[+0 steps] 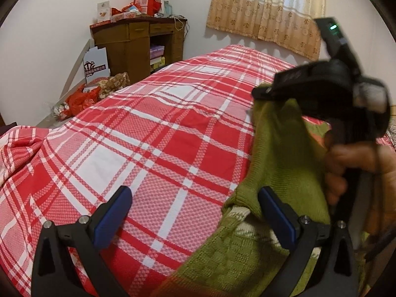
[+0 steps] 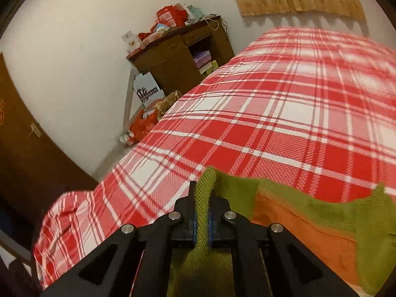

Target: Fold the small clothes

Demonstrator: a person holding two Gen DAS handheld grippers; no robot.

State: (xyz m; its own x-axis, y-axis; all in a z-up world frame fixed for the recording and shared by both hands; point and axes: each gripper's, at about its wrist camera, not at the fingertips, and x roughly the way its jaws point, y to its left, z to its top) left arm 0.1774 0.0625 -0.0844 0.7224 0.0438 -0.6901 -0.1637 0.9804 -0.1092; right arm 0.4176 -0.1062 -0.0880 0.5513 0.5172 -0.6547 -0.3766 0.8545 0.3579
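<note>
A small green knitted sweater [image 1: 277,153] with a cream band and an orange part [image 2: 297,222] hangs over the near right of the bed. My right gripper [image 2: 203,198] is shut on a green edge of the sweater [image 2: 201,222] and holds it up; the gripper also shows in the left wrist view [image 1: 321,81], above the cloth. My left gripper [image 1: 195,212] is open just above the bed. Its right finger [image 1: 274,212] lies against the sweater; its left finger [image 1: 111,217] is over bare bedcover. Nothing is between them.
The bed has a red and white plaid cover [image 1: 160,128] [image 2: 284,113]. A brown desk [image 1: 138,47] piled with boxes stands in the far corner, with bags [image 1: 81,99] on the floor. A curtain [image 1: 267,7] hangs behind. A brown door [image 2: 22,148] is at left.
</note>
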